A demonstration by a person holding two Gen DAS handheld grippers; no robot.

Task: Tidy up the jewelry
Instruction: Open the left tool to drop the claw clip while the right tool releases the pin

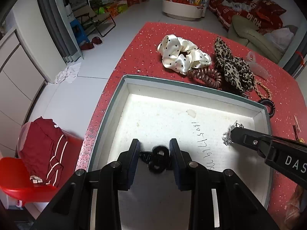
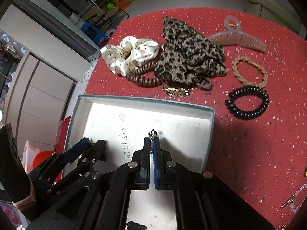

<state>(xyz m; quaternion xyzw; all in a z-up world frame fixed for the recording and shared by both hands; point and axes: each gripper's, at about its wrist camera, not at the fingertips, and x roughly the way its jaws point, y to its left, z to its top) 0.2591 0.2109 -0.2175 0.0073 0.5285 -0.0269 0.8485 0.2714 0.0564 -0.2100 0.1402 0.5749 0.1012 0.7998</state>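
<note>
Left wrist view: red glittered bench (image 1: 145, 44) carries a shallow white box (image 1: 122, 94), its floor mostly bare. Scrunchies (image 1: 182, 53) crowd the bench's far edge. Left tool (image 1: 154, 149) grips a black hair clip (image 1: 158, 159); right tool (image 2: 151, 143), clenched, pinches a silvery brooch (image 1: 228, 136) over the box's right side.

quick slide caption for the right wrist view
Right gripper shut on a small silver ornament over the white box; scrunchies, coil ties and a claw clip wait on the red table.
</note>
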